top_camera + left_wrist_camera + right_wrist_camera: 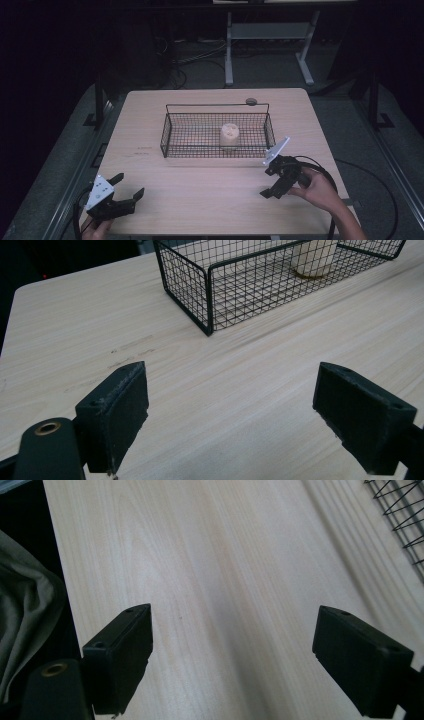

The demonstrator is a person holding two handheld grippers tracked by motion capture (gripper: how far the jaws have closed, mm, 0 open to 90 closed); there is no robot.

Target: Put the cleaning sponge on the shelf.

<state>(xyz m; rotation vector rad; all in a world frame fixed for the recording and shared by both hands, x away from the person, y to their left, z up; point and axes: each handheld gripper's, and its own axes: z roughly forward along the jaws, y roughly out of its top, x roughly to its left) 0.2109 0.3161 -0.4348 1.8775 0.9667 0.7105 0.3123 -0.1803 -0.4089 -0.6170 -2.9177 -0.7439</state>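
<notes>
Grippers sit nearest, one at each front corner of the light wooden table (200,195). The left gripper (129,186) rests low at the near left edge, held by a hand (96,229) coming in from the bottom; its jaws are spread wide with nothing between them, and in the left gripper view (230,410) only bare tabletop lies between the two black pads. The right gripper (270,182) sits at the near right, gripped by the person's right hand (316,187), its grey plate tilted up toward the basket. Its jaws are likewise wide apart and empty; the right gripper view (232,650) looks along plain wood grain, with a corner of wire mesh at the upper right and a fold of grey cloth (25,605) off the table's edge at the left.

Farther back, in the middle of the table, stands a black wire basket (172,131) with a thin raised handle. Inside it, toward its right half, a pale cylindrical object (229,135) with holes in its top stands upright. It lies well apart from the left gripper, ahead and to the right, and nearer the right gripper, which sits just outside the basket's near right corner.

Beyond the table, the legs of a grey frame (229,55) stand on the dark floor.
</notes>
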